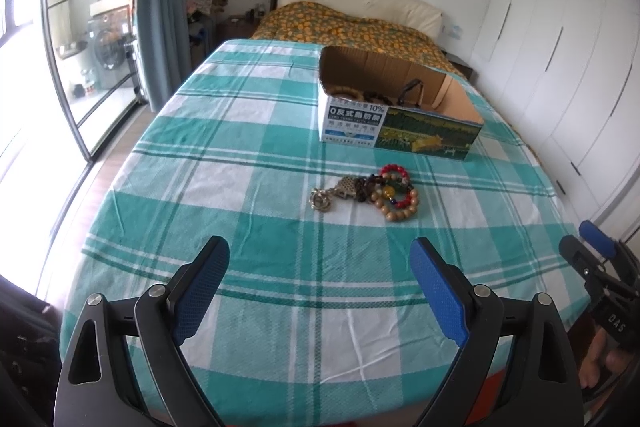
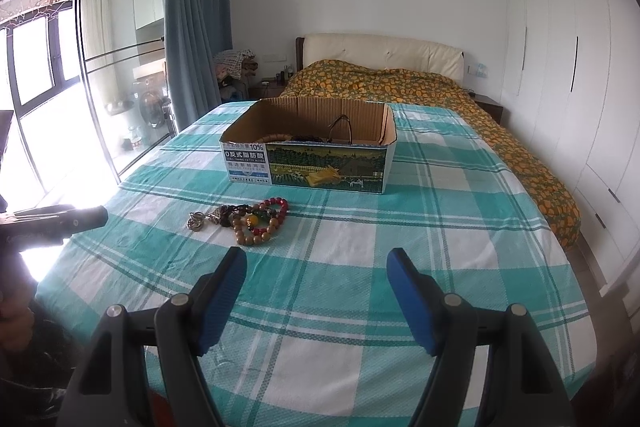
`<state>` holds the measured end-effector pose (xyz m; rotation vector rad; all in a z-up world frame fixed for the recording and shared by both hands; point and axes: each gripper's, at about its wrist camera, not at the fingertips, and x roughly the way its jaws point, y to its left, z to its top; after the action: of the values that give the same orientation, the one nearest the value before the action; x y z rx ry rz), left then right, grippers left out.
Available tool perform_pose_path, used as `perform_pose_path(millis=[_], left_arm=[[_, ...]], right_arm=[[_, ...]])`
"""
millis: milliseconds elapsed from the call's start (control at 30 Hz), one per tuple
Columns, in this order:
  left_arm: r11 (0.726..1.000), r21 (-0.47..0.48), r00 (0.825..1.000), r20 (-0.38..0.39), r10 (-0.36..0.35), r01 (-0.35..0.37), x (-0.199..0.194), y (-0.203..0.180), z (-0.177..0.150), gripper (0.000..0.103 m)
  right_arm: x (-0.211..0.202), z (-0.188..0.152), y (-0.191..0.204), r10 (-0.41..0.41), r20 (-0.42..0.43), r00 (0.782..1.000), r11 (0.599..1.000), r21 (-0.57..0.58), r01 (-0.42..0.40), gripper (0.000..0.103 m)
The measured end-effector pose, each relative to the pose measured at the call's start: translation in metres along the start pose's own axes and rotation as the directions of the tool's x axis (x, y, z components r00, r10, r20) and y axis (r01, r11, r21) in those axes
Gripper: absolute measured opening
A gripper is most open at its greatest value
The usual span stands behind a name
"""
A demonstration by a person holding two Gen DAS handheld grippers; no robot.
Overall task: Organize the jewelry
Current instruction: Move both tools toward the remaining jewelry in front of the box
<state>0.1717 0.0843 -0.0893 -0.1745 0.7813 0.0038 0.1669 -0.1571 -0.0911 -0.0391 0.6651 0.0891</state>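
The left tool (image 1: 320, 263) hangs with its blue-padded jaws spread wide and nothing between them, over a bed covered in a teal and white checked sheet (image 1: 248, 155). The right tool (image 2: 316, 273) is likewise open and empty. Ahead of both tools, well apart from their tips, a small heap of jewelry (image 1: 370, 193) lies on the sheet: red and tan bead bracelets and a metal key ring. Just beyond the heap stands an open cardboard box (image 1: 400, 129) already holding a few pieces.
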Motion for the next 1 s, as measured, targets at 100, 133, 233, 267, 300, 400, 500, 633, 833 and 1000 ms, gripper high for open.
perform_pose_path(millis=[100,133,233,267,300,400,500,633,833,1000], left_arm=[[1.0,0.004,1.0,0.002,0.001,-0.001,0.0,0.0,0.0,0.093],[1.0,0.005,1.0,0.002,0.003,-0.003,0.001,0.0,0.0,0.093],[1.0,0.006,1.0,0.0,0.005,-0.005,0.001,0.001,-0.001,0.093],[1.0,0.005,1.0,-0.001,0.006,-0.006,0.002,0.001,-0.001,0.093],[1.0,0.004,1.0,-0.003,0.007,-0.007,0.003,0.001,-0.001,0.093],[1.0,-0.001,1.0,-0.008,0.011,-0.011,0.004,0.003,-0.003,0.093],[1.0,-0.006,1.0,-0.011,0.017,-0.017,0.005,0.006,-0.004,0.093],[1.0,-0.012,1.0,-0.012,0.021,-0.021,0.005,0.009,-0.005,0.093],[1.0,-0.014,1.0,-0.012,0.024,-0.024,0.005,0.01,-0.005,0.093],[0.999,-0.016,0.999,-0.017,0.03,-0.03,0.005,0.013,-0.006,0.093]], right_arm=[[0.0,0.0,0.0,-0.001,0.001,1.0,1.0,-0.002,0.001,0.074],[0.0,0.0,0.0,-0.001,0.001,1.0,1.0,-0.001,0.001,0.074],[0.0,-0.001,0.0,-0.001,-0.003,1.0,1.0,0.0,0.001,0.074],[0.0,-0.001,0.0,-0.001,-0.004,1.0,1.0,0.0,0.001,0.074],[0.001,-0.001,0.0,-0.001,-0.006,1.0,1.0,0.0,0.001,0.074],[0.002,-0.002,0.001,0.001,-0.012,1.0,1.0,0.0,-0.001,0.074],[0.003,-0.003,0.001,0.003,-0.017,1.0,1.0,-0.002,-0.003,0.074],[0.004,-0.004,0.003,0.007,-0.018,1.0,1.0,-0.007,-0.007,0.074],[0.002,-0.004,0.005,0.009,-0.015,1.0,1.0,-0.013,-0.009,0.074],[0.002,-0.007,-0.001,0.001,-0.01,1.0,1.0,0.004,-0.001,0.074]])
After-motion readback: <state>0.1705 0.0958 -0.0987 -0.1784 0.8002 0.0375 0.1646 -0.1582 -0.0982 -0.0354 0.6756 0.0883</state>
